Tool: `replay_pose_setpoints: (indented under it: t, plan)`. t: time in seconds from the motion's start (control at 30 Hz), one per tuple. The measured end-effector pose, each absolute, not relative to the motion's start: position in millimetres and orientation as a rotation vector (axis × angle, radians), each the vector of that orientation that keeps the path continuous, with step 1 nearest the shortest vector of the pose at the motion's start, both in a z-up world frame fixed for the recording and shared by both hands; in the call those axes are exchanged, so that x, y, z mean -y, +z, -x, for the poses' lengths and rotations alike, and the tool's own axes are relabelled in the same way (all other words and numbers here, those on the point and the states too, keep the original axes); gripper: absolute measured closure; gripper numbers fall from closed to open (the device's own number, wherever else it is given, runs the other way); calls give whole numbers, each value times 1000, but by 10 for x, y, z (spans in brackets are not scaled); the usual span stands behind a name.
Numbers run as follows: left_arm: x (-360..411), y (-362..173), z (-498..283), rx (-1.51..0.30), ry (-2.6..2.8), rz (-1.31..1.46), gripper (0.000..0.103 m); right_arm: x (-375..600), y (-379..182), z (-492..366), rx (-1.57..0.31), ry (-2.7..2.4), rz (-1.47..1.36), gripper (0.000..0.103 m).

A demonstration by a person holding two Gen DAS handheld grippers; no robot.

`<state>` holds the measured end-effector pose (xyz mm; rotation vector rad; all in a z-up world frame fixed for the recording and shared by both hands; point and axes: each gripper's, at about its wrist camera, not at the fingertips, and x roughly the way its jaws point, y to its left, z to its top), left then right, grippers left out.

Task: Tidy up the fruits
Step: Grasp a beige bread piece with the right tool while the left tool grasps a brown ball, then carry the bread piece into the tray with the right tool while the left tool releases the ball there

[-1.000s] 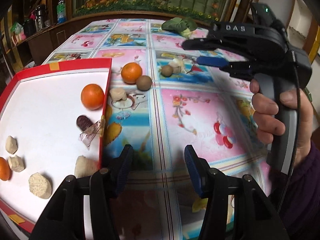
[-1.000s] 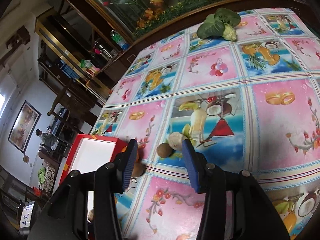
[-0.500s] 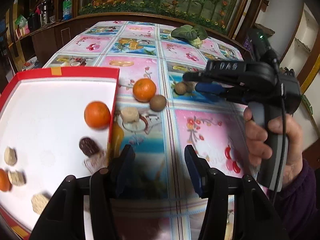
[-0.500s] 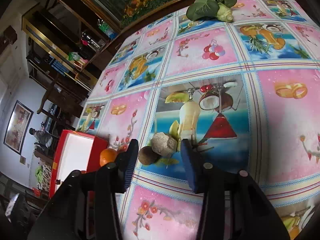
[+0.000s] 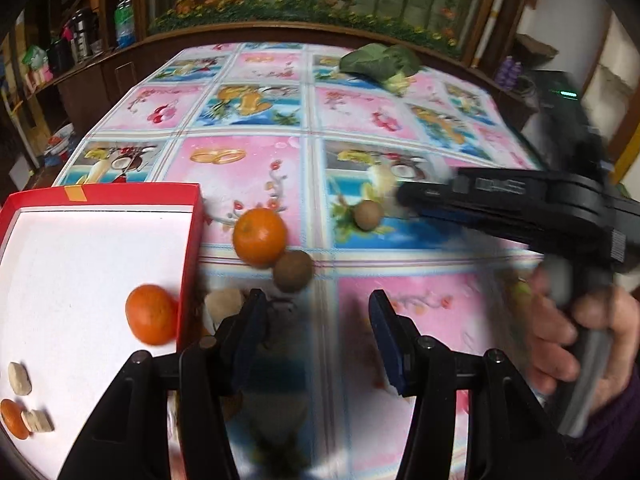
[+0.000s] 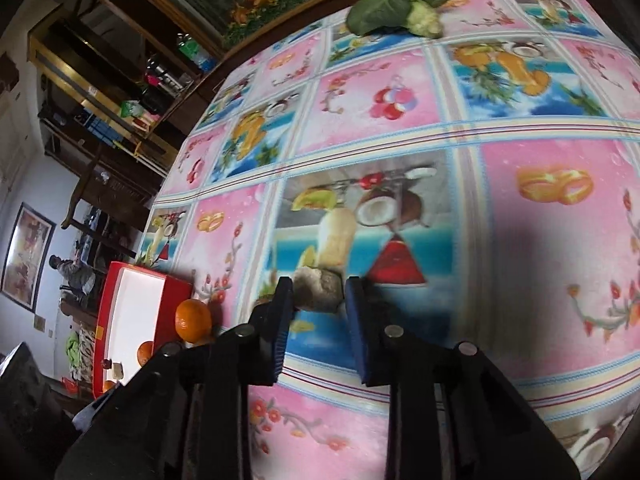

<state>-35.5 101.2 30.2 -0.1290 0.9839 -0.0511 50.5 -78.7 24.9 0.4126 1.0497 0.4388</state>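
A red box with a white floor (image 5: 192, 236) holds an orange (image 5: 151, 319), another small orange (image 5: 12, 420) and pale lumps (image 5: 19, 378). On the tablecloth beside it lie an orange (image 5: 259, 236), two brown round fruits (image 5: 293, 271) (image 5: 367, 215) and a pale lump (image 5: 222, 304). My left gripper (image 5: 316, 332) is open and empty above the cloth. My right gripper (image 6: 318, 312) is closed around a pale brownish lump (image 6: 318, 292) on the cloth; it also shows in the left wrist view (image 5: 404, 200). The red box also shows in the right wrist view (image 6: 168, 300).
A leafy green vegetable (image 5: 378, 65) (image 6: 400, 2) lies at the far end of the table. Dark wooden shelves with bottles (image 5: 80, 40) stand left of the table. The person's hand (image 5: 576, 340) holds the right gripper's handle.
My left gripper has moved forward and right, away from the box. My right gripper has advanced onto the pale lump and its jaws have narrowed around it.
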Motion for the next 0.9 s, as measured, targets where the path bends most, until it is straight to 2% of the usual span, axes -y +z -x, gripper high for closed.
replay_pose_setpoints:
  t: [0.27,0.37,0.53,0.57,0.6,0.63,0.7,0.9]
  plan:
    - [-969,185,228,-992,-46,89,52,691,277,-469,-1057,432,-340,73]
    - [-938,182,211,-982,-58,68,62,602,289,-445,-1041,423,-276,73]
    - [-853,174,168,-969,-57,9,73,506,304,-395,-1005,405,-186,73]
    - [-841,174,170,-966,-56,0,74,476,307,-381,-998,400,-159,75]
    - [-841,174,171,-965,-60,0,74,448,310,-367,-990,386,-128,81]
    - [-851,175,169,-964,-63,5,75,437,307,-361,-986,375,-110,81]
    - [-871,179,155,-965,-59,10,82,457,307,-374,-989,375,-128,81]
    - [-856,208,210,-956,-65,35,82,610,407,-359,-951,397,-241,81]
